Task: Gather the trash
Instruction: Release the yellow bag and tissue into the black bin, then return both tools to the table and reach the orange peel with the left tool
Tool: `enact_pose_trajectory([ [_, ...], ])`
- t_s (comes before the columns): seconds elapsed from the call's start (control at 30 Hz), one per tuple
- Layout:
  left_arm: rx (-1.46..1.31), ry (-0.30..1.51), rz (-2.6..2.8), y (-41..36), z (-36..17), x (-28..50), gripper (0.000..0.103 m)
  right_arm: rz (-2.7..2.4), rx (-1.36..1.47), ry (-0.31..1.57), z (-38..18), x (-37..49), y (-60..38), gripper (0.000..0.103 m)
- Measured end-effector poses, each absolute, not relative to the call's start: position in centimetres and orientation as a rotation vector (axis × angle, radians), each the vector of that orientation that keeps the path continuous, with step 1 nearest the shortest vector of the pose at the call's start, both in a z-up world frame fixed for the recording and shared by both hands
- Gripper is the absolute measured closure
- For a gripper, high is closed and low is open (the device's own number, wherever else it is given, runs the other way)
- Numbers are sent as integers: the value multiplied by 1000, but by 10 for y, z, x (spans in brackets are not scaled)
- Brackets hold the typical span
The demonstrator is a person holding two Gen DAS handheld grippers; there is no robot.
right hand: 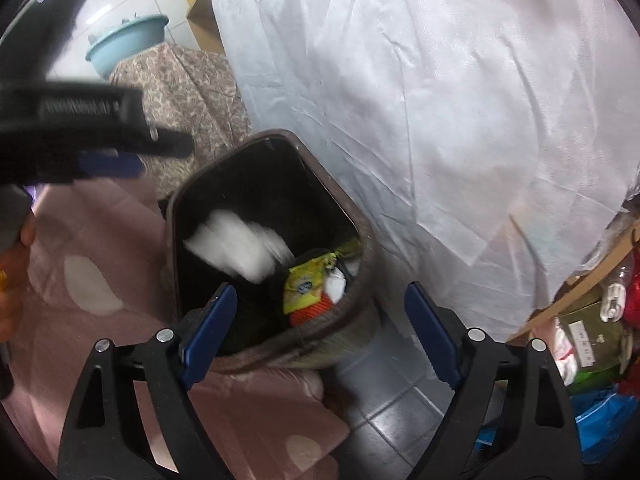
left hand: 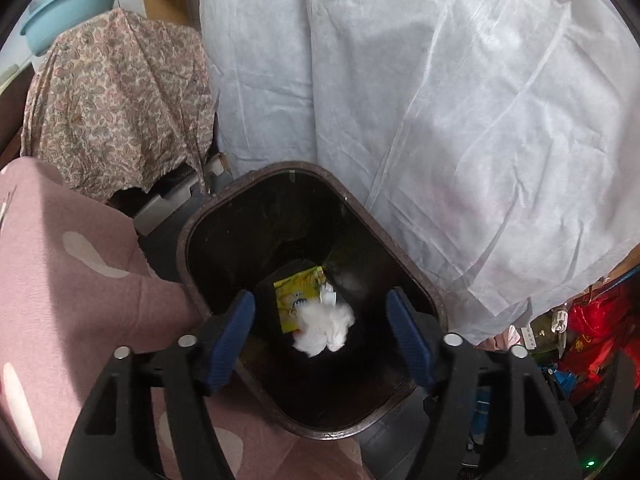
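Plainly, the dropping step is in hand. At the far left a pink bedspread (left hand: 60,280) with pale ovals is seen, soft and matte, and behind it a paisley cloth (left hand: 120,100) draped over something hidden, with a smooth teal basin (left hand: 72,4) above. Beside the bedspread stands the bin (left hand: 420,288), a dark, rounded-square tub with a brown rim. The left tongs (left hand: 320,340) are held over its mouth, spread wide with nothing between the ribbed blue pads, and a crumpled white tissue (left hand: 324,328) is seen below them inside the bin, against a glossy yellow wrapper (left hand: 298,292). In the right wrist view a blurred white wad (right hand: 236,244) is seen inside the bin's mouth, judged to be paper in fall, with the wrapper, an orange scrap (right hand: 312,310) and another white piece lower down. The right tongs (right hand: 316,336) are likewise spread wide and empty, poised over the bin's near rim. To the right a large white sheet (left hand: 460,120) of thin, creased nonwoven fabric hangs, and at the far right red and blue bags (right hand: 608,420) are crowded on the grey tiled floor (right hand: 400,412). Since both tongs are free, the next move is judged to call for lifting clear of the bin and looking for more trash, none of which is clearly identified outside the bin.
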State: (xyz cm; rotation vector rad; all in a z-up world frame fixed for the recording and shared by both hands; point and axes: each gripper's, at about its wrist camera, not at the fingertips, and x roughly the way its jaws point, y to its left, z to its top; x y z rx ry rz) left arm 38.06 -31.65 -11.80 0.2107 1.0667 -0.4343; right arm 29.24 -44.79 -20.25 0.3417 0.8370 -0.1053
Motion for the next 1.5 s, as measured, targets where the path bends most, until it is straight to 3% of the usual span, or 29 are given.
enact_pose_trajectory([
  [0.33, 152, 885, -513, -288, -61, 330, 23, -160, 205, 805, -183, 267, -426, 17],
  [0.43, 138, 834, -525, -273, -46, 314, 22, -155, 196, 776, -169, 258, -419, 9],
  [0.53, 152, 777, -525, -260, -33, 297, 21, -162, 193, 743, -156, 249, -412, 8],
  [0.83, 146, 643, -481, -183, -5, 239, 6, -17, 164, 625, -97, 223, -366, 8],
  [1.13, 78, 633, -268, -63, -4, 194, 6, 251, 105, 560, -45, 211, -285, 8],
  [1.5, 90, 723, 37, 48, -34, 160, 7, 424, -52, 533, -27, 194, -193, 8],
])
